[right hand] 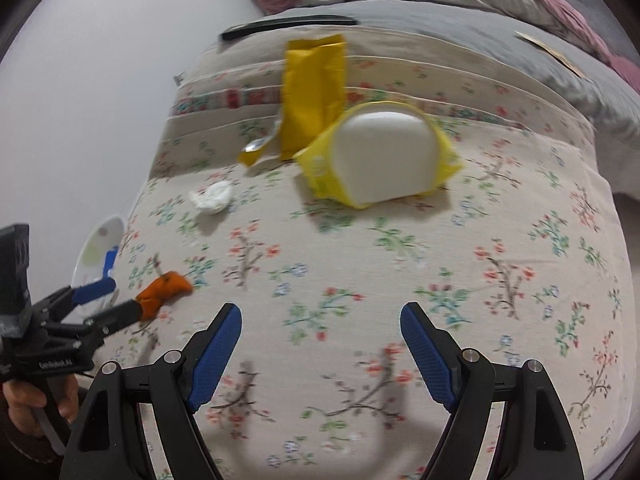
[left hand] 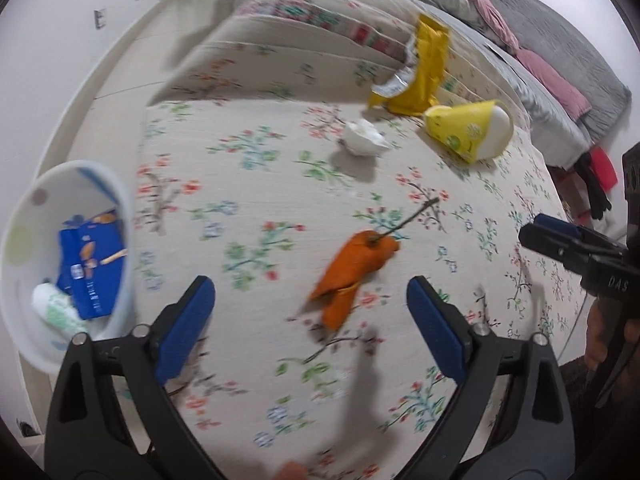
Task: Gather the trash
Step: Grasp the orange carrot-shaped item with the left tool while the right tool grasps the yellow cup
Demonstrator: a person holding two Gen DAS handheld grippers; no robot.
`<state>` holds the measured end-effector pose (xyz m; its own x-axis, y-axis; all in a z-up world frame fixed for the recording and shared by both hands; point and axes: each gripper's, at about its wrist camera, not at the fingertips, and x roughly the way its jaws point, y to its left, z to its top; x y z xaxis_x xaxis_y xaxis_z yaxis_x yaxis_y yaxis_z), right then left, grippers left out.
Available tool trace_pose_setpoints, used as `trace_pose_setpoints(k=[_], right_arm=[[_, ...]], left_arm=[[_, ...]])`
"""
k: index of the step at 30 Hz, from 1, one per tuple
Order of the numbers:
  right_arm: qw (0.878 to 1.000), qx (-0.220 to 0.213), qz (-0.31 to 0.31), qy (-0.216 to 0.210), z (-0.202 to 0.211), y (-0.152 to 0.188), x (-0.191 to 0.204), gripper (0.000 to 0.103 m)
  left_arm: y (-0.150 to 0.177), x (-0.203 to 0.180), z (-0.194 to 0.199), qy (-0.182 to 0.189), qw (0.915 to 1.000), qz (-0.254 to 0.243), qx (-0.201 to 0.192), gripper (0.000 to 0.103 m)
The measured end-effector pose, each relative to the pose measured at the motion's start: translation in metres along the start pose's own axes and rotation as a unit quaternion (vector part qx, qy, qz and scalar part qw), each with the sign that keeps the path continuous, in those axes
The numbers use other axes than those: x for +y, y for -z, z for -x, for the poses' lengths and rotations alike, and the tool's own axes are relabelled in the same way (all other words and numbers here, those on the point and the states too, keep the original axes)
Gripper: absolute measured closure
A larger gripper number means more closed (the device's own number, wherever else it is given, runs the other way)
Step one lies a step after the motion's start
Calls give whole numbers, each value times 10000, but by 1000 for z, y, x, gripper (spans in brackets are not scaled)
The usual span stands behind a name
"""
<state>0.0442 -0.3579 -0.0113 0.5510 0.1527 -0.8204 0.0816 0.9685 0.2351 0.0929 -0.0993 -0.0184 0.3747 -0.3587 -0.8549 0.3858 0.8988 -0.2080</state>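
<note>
My left jaws [left hand: 310, 312] stand wide apart and hold nothing, low over the flowered bed cover [left hand: 240, 184]. Just beyond them, a little right of their centre line, lies the orange peel [left hand: 352, 272]. Its long axis runs diagonally, near-left to far-right, with a thin stem poking out of the far end. In the right wrist view the tip of one left finger looks to be right at the peel's near end, though the blur keeps me from telling whether it touches. This is the piece I judge to be next, and the left jaws are plainly nearer to it; I would turn them to close across the peel's narrow width.

My right jaws [right hand: 320, 344] are also spread and empty, over bare cover to the right, well apart from the peel.

At the near left, off the bed's edge, sits the white bin [left hand: 24, 280], already holding a blue carton [left hand: 90, 268].

Farther across the bed lies a crumpled white tissue [left hand: 362, 138]. Beyond it to the right are the tipped yellow cup [left hand: 468, 128] and the torn yellow packet [left hand: 424, 72], nearer my right jaws.
</note>
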Motion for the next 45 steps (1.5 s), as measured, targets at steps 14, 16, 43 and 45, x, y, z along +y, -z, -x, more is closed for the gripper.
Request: trace_pose_setpoints(k=[14, 16, 43, 45], right_arm=[[9971, 29, -754, 15, -11, -28, -43, 20], [9967, 12, -815, -5, -13, -37, -43, 20], [9759, -2, -2182, 58, -71, -108, -47, 20], [9749, 35, -2225, 35, -69, -104, -49, 23]], left_arm=[[-15, -32, -19, -59, 9982, -598, 34, 76], [-19, -30, -16, -23, 9985, -538, -16, 77], [-52, 20, 0, 160, 9961, 746, -452, 79], [-51, 24, 1, 192, 9956, 807, -431, 79]])
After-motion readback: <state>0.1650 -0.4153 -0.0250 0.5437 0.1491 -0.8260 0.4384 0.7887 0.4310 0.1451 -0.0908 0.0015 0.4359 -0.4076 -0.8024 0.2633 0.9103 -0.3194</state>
